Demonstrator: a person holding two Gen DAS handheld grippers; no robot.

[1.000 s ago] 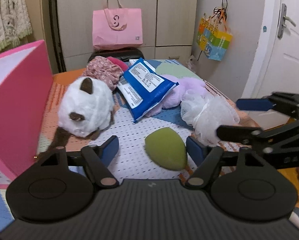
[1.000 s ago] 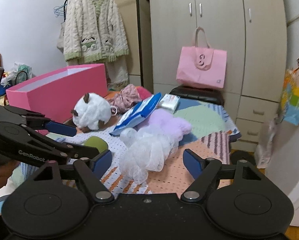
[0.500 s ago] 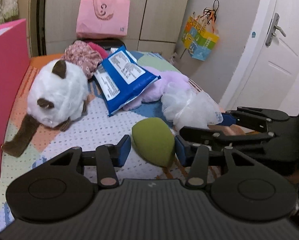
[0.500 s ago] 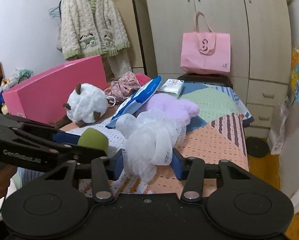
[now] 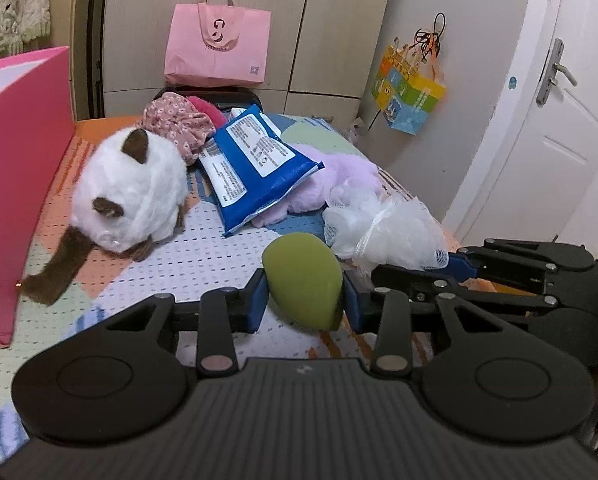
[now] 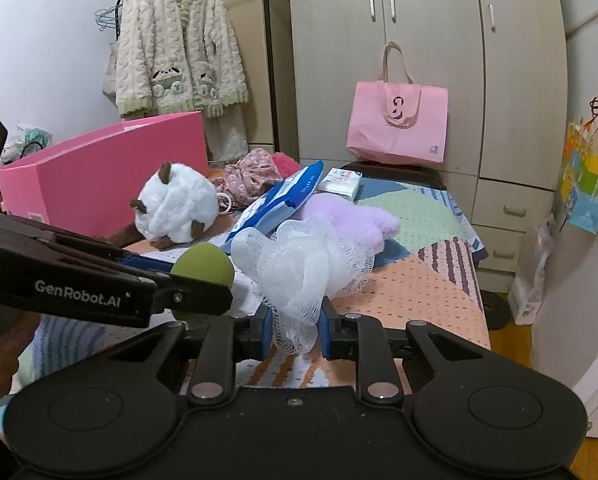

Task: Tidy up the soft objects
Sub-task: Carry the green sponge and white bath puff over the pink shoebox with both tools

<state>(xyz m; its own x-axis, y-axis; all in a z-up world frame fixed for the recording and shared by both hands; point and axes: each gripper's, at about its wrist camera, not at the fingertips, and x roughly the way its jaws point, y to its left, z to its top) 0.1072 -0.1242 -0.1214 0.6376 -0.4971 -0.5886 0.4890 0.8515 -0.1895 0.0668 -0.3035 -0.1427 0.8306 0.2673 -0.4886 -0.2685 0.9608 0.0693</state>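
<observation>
the left hand-held gripper (image 5: 303, 298) had just closed onto the green sponge (image 5: 303, 280), ready to lift it. the right hand-held gripper (image 6: 295, 326) had just clamped the white mesh pouf (image 6: 299, 268), likely bound for the pink box (image 6: 99, 168).

You get soft, even indoor light, faint shadows, no glare; fisheye bends your edges and darkens the right view's corners

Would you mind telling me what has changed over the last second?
Both jaws have just been closing: the left hand-held gripper now pinches the green sponge, and the right hand-held gripper the white bath pouf. The plush cat, blue pack and pink box stayed put.
</observation>
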